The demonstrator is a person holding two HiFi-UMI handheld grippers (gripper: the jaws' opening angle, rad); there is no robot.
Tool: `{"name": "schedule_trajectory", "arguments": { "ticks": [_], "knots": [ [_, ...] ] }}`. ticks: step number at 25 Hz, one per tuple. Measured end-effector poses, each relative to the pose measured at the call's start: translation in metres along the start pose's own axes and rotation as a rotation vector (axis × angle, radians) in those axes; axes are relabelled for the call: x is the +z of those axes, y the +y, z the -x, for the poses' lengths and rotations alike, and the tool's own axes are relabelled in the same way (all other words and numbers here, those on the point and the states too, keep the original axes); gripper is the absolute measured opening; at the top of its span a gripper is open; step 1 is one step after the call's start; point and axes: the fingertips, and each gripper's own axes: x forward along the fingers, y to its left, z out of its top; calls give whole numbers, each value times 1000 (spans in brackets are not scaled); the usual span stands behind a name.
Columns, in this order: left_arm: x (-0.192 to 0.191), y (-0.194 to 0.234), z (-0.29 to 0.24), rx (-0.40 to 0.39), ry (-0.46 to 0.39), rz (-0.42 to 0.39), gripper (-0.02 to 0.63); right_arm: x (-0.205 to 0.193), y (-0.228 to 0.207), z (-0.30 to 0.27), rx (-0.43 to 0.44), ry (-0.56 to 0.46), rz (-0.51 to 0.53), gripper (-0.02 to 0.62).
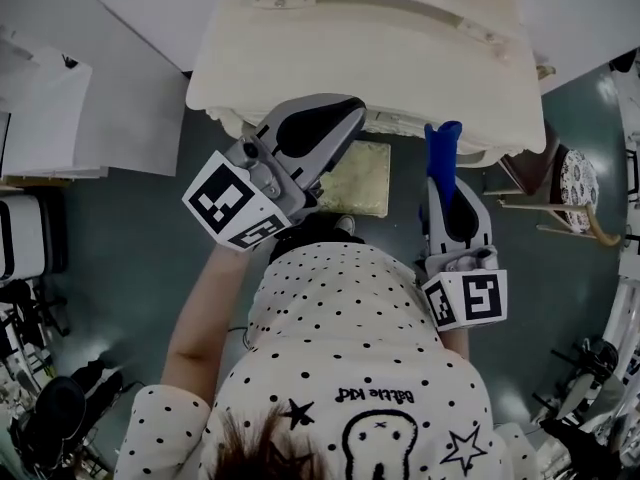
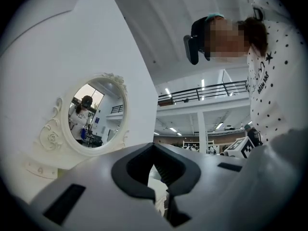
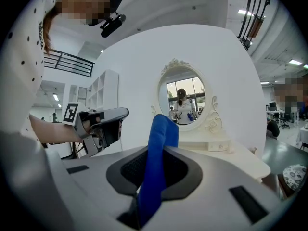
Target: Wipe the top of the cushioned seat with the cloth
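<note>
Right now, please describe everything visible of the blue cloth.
The blue cloth is plain, bright blue, soft-looking fabric, gathered into a narrow folded strip. The right gripper is shut on it; its rounded end stands up past the jaw tips. Nothing else touches it; it is apart from the cushioned seat.

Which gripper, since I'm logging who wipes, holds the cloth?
The right gripper: a blue cloth is clamped between its jaws and sticks out past them. The left gripper holds nothing.
</note>
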Motion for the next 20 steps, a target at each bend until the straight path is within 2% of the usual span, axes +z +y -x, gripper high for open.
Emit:
{"name": "schedule_trajectory", "arguments": {
  "ticks": [5, 20],
  "knots": [
    [6, 3, -3, 4, -19, 18, -2, 3, 1, -2, -8, -10, -2, 57],
    [1, 15, -8, 45, -3, 24, -2, 3, -9, -10, -27, -1, -10, 57]
  ]
}}
